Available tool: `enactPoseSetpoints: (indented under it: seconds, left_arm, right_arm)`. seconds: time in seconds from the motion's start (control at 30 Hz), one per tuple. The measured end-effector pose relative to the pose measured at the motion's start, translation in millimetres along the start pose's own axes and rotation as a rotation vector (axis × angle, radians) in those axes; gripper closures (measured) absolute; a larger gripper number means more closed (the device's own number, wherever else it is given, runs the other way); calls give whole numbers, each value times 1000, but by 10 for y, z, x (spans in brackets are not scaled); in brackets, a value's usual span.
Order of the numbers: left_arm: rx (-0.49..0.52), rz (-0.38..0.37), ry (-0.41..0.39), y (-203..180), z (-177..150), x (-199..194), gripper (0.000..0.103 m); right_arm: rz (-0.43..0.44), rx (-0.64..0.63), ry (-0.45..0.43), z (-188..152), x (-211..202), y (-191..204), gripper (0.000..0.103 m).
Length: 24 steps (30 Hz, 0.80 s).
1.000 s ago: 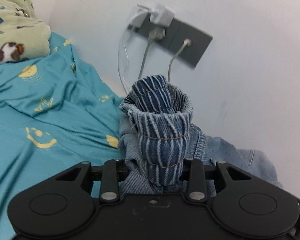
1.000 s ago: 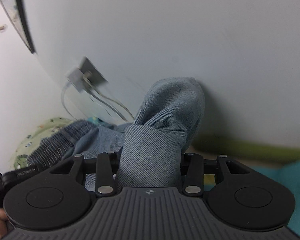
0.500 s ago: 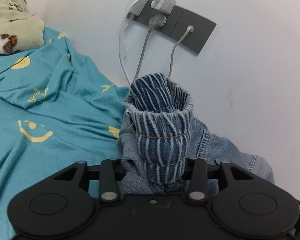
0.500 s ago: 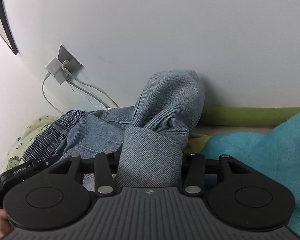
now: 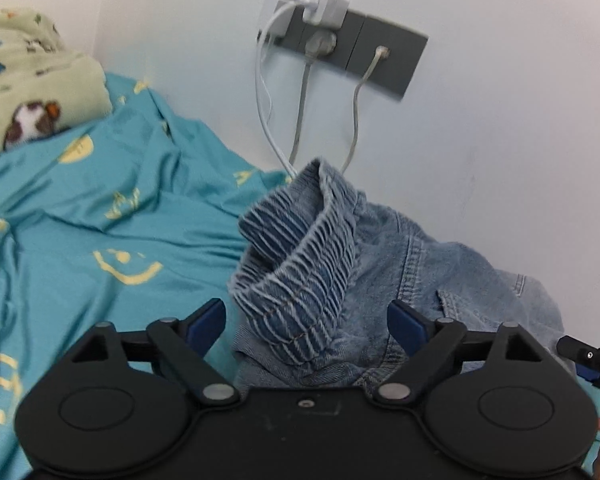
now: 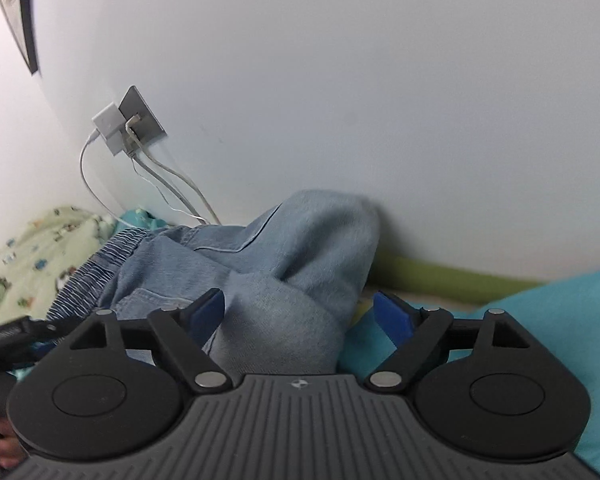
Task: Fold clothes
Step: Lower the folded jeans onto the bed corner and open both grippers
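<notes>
Even, soft, bright indoor light; no glare. Faint shadow on the white wall point(image 6: 380, 80) beside the jeans point(image 6: 320, 240) at 3 o'clock. Strong fisheye bending, dark corners. Motion blur smears bedsheet point(image 5: 80, 240) at 9 o'clock.

Bed sheet point(image 5: 100, 240): teal with yellow smiley prints, wrinkled.
Blanket point(image 5: 28, 80): pale green, animal print, bunched at the far left.
Wall socket point(image 5: 364, 52): grey plate, white charger point(image 5: 324, 4) plugged in, cables point(image 5: 300, 112) hanging down.
Cushion edge point(image 6: 440, 280): green strip along the wall.
</notes>
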<state>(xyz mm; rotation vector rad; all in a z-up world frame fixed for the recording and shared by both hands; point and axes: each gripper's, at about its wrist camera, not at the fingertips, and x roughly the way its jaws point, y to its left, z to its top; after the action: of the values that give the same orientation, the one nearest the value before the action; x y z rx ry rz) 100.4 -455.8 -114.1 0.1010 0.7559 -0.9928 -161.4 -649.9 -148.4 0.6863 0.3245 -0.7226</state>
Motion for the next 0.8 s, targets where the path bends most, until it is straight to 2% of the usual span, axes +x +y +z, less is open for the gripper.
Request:
enactPoseSetpoints:
  seconds: [0.07, 0.4, 0.63, 0.8]
  left_arm:
    - [6, 15, -23, -22, 52, -126, 11]
    - [30, 72, -115, -50, 395, -867, 8]
    - [52, 167, -206, 108, 656, -1511, 5]
    - [53, 236, -249, 260, 700, -1941, 4]
  right_arm:
    - [-1, -24, -7, 62, -31, 24, 18]
    - [81, -171, -32, 393, -197, 508, 17]
    - [160, -230, -49, 559, -323, 979, 17]
    - [226, -277, -65, 653, -447, 1369, 16]
